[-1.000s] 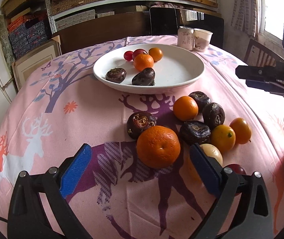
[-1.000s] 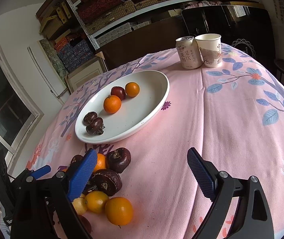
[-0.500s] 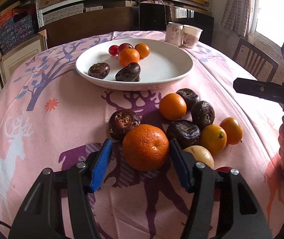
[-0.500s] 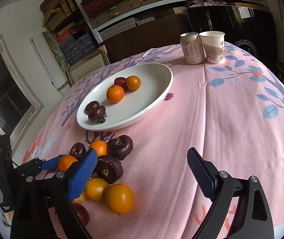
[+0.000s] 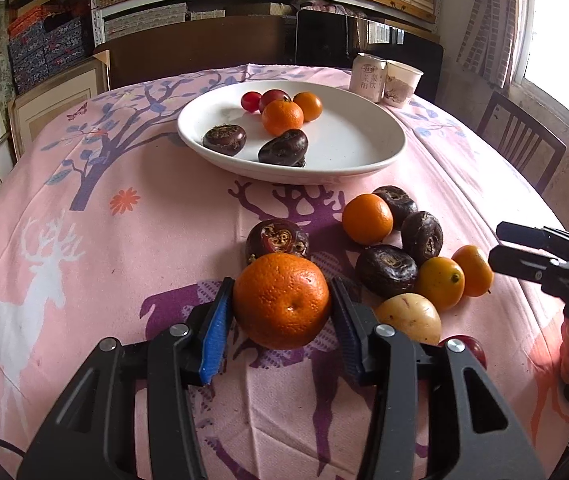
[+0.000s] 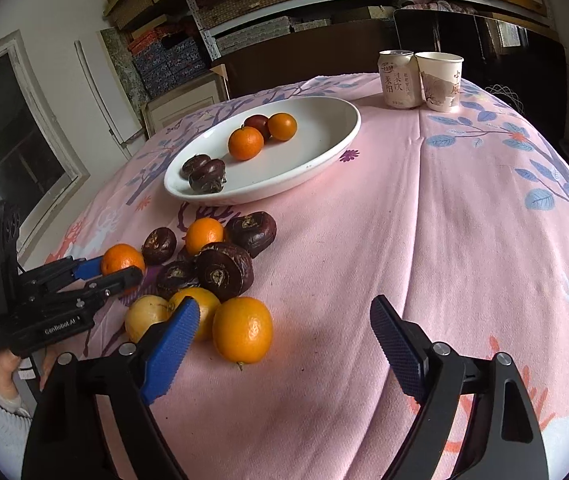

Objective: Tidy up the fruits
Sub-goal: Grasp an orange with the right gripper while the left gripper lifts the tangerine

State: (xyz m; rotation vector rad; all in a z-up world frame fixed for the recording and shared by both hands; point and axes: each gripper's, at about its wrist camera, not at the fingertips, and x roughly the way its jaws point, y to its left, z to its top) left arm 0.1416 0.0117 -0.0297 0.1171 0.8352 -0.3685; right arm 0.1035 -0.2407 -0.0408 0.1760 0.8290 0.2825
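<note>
While my left claw has just squeezed shut on the round, bumpy orange near the smooth white plate, my right claw has been closing but stays wide, holding nothing.

Right of the shallow white oval plate the pink-clothed surface lies open; in front of the plate, crowded loose fruit blocks passage; behind it stand a can and paper cup.
</note>
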